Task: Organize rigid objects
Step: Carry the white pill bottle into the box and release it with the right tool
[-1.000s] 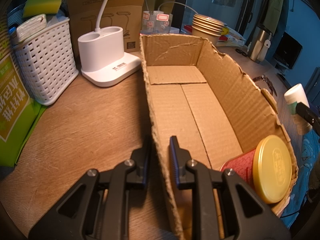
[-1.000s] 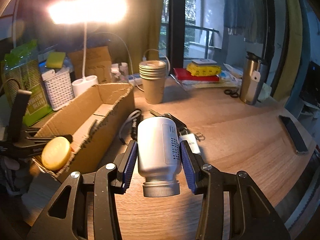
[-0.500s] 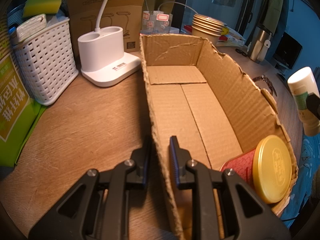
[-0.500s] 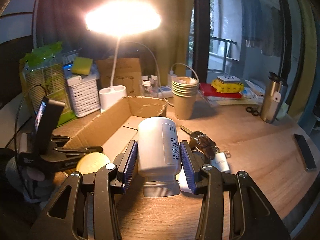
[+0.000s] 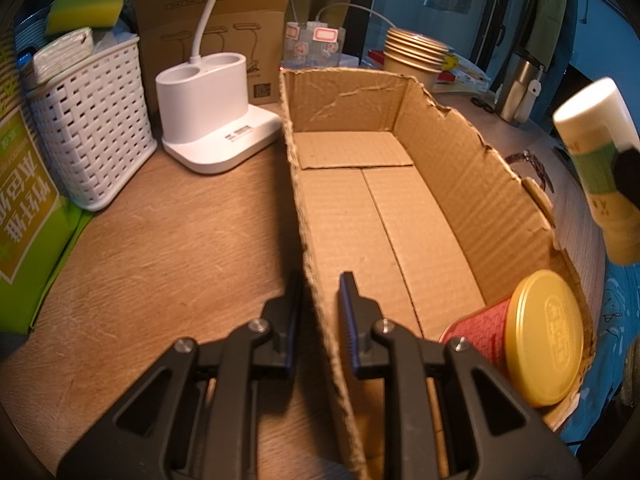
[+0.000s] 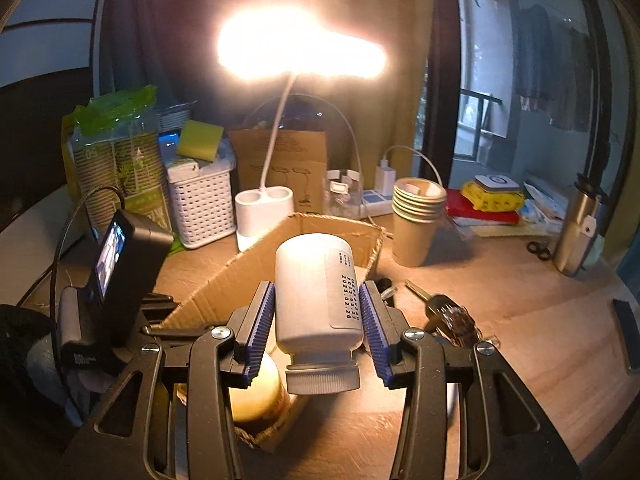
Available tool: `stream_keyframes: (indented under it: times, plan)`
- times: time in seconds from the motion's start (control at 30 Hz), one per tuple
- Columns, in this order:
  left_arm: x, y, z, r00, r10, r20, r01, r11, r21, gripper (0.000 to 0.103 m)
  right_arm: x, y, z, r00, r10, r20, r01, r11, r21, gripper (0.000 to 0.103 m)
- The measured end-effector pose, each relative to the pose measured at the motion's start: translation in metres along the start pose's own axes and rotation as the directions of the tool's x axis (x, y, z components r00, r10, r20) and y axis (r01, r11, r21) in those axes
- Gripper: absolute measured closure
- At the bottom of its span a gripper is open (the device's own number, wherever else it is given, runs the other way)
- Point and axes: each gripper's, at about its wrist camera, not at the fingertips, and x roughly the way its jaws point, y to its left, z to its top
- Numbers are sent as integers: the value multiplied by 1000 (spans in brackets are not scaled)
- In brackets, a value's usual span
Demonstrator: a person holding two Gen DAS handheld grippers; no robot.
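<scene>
My left gripper (image 5: 320, 300) is shut on the near left wall of the open cardboard box (image 5: 472, 184), one finger on each side. A red can with a gold lid (image 5: 536, 336) lies on its side in the box's near right corner. My right gripper (image 6: 320, 320) is shut on a white plastic bottle (image 6: 316, 296), cap toward the camera, held above the near end of the box (image 6: 256, 264). The bottle (image 5: 600, 164) shows in the left wrist view at the right edge, above the box's right wall. The can's lid (image 6: 256, 384) shows below the right gripper.
A lit white desk lamp with its base (image 5: 216, 120) and a white lattice basket (image 5: 92, 120) stand left of the box. Stacked paper cups (image 6: 416, 220), keys (image 6: 448, 316), a steel flask (image 6: 580, 224) and a phone (image 6: 628, 332) are on the wooden table to the right.
My right gripper has carried the white bottle up and leftward to above the box's near end. My left gripper has kept its hold on the box wall.
</scene>
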Motion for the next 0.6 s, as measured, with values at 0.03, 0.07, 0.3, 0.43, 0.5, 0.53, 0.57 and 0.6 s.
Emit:
stream_keyframes:
  times: [0.03,0.07,0.3,0.43,0.5,0.53,0.57,0.6]
  plan:
    - [0,0,0,1000,0,0,0,1000,0,83,2,2,2,1000,8,2,-8,1000,-5,57]
    - [0,0,0,1000,0,0,0,1000,0,83,4,4,4,1000,12,2,-12,1000,-10,57]
    - [0,-1,0,1000,0,0,0,1000,0,83,23,17,10,999,46,-14,-47,998,-44,57]
    - [0,0,0,1000,0,0,0,1000,0,83,35,21,12,998,62,-34,-64,996,-56,57]
    - [0,0,0,1000,0,0,0,1000,0,83,43,22,12,996,67,-53,-70,996,-59,57]
    - [0,0,0,1000,-1,0,1,1000,0,83,46,23,12,996,70,-59,-73,995,-63,57]
    - [0,0,0,1000,-1,0,1,1000,0,83,48,25,12,995,73,-65,-78,995,-68,57]
    - [0,0,0,1000,-1,0,1,1000,0,83,50,26,12,995,77,-70,-82,994,-71,57]
